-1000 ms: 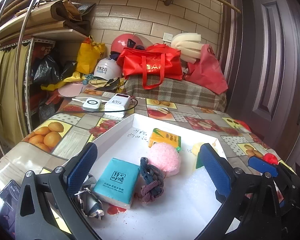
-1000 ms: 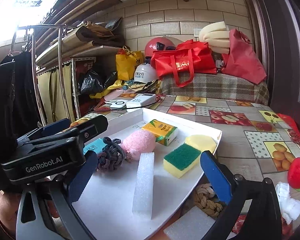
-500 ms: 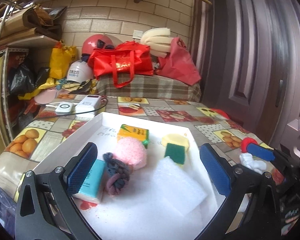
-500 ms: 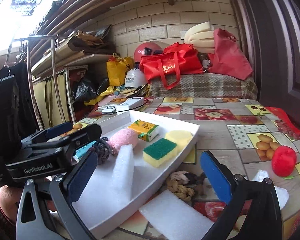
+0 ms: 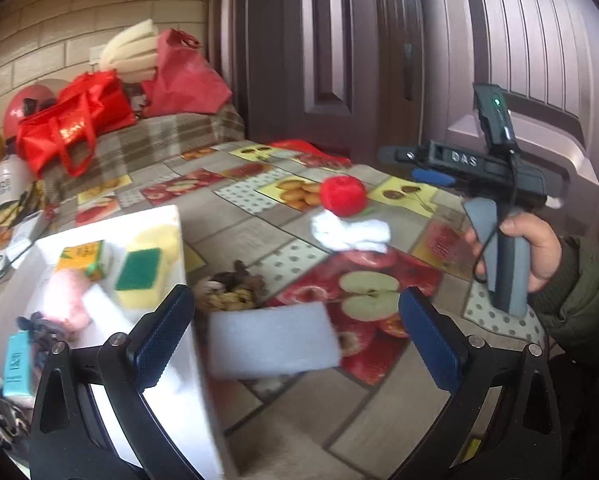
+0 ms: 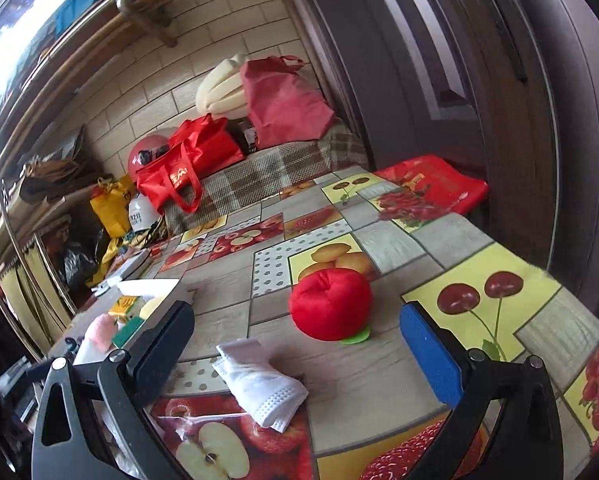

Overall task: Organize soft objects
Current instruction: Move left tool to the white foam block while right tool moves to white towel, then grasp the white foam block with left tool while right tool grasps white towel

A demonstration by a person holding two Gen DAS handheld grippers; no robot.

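Observation:
My left gripper (image 5: 297, 336) is open and empty above a white foam block (image 5: 273, 342) lying on the tablecloth beside the white tray (image 5: 167, 216). The tray holds a green-yellow sponge (image 5: 139, 276), a pink puff (image 5: 63, 296), a yellow tissue pack (image 5: 79, 254) and a teal tissue pack (image 5: 17, 360). A brown rope knot (image 5: 231, 292) lies behind the foam. My right gripper (image 6: 297, 350) is open and empty, with a red plush apple (image 6: 331, 304) just beyond its fingers and a folded white cloth (image 6: 263, 380) lying between them. In the left wrist view it (image 5: 419, 168) hovers beyond the apple (image 5: 342, 195) and cloth (image 5: 351, 232).
The table has a fruit-print cloth (image 6: 451, 248). Red bags (image 6: 187, 160), a helmet and foam rolls pile up at the far end. A dark door (image 5: 339, 60) stands close on the right. A flat red bag (image 6: 431, 184) lies at the table's right corner.
Both grippers have swung right, away from the tray. The left now faces the foam block and rope knot on the cloth; the right now faces the red apple and white cloth.

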